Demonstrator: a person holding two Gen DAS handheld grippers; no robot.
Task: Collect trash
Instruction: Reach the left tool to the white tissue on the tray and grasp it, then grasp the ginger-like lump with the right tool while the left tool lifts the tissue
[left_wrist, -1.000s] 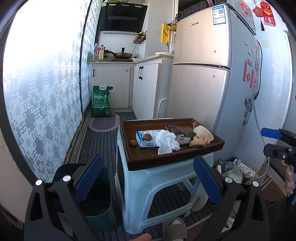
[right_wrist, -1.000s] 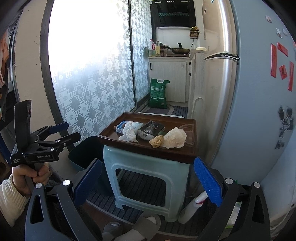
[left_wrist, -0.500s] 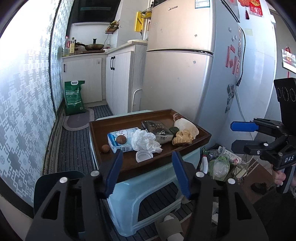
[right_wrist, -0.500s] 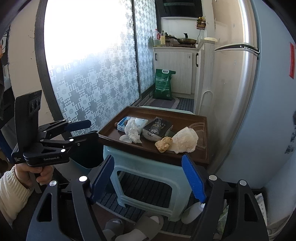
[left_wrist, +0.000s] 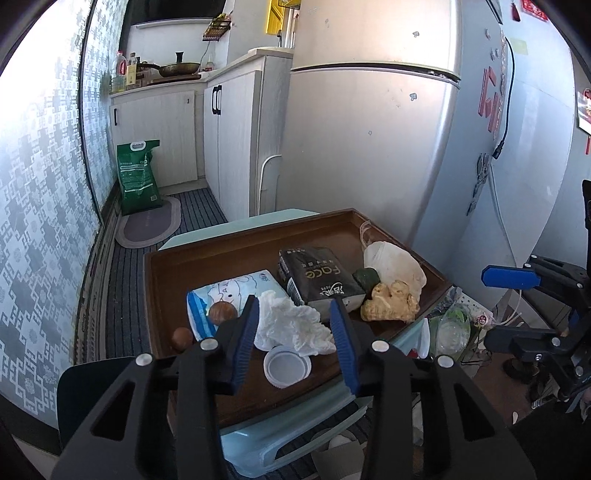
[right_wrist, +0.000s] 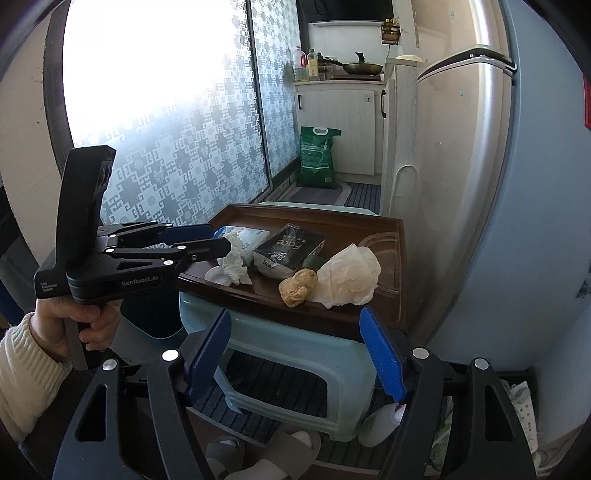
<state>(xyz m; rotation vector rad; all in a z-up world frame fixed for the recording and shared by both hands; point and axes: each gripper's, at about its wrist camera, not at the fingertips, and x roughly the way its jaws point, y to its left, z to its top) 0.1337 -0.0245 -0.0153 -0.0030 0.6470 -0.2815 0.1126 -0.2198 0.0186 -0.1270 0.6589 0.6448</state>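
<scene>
Left gripper (left_wrist: 293, 334): fingers part-spread, nothing between the pads. Hangs over the near edge of the tray, tips framing the crumpled tissue. Seen side-on from the right wrist view (right_wrist: 201, 245), tips close to the tissue; contact can't be judged.
Right gripper (right_wrist: 301, 352): fingers spread wide, empty, held low in front of the stool, well short of the tray.
Crumpled tissue (left_wrist: 291, 323): white, near edge of tray, at 12 o'clock from the left gripper tips.
Plastic lid (left_wrist: 286, 367): white, round, just below the tissue, touching it.
Tissue pack (left_wrist: 221, 295): blue and white, lies flat at 10 o'clock from the tissue.
Brown nuts: one (left_wrist: 222, 313) rests on the tissue pack, one (left_wrist: 182, 338) on the tray at 8 o'clock from it.
Black packet (left_wrist: 317, 277): at 1 o'clock from the tissue, lying flat.
Ginger piece (left_wrist: 389, 302): at 3 o'clock from the black packet, touching the white wrapper.
White wrapper (left_wrist: 393, 264): crumpled, far right corner of the tray.
Green scrap (left_wrist: 365, 277): wedged between the black packet and the wrapper.
Tray (left_wrist: 173, 273): dark brown wood, sits on the stool.
Stool (right_wrist: 295, 349): pale blue plastic.
Bin (left_wrist: 92, 391): dark, on the floor at 9 o'clock from the stool.
Fridge (left_wrist: 362, 140): silver, directly behind the tray.
</scene>
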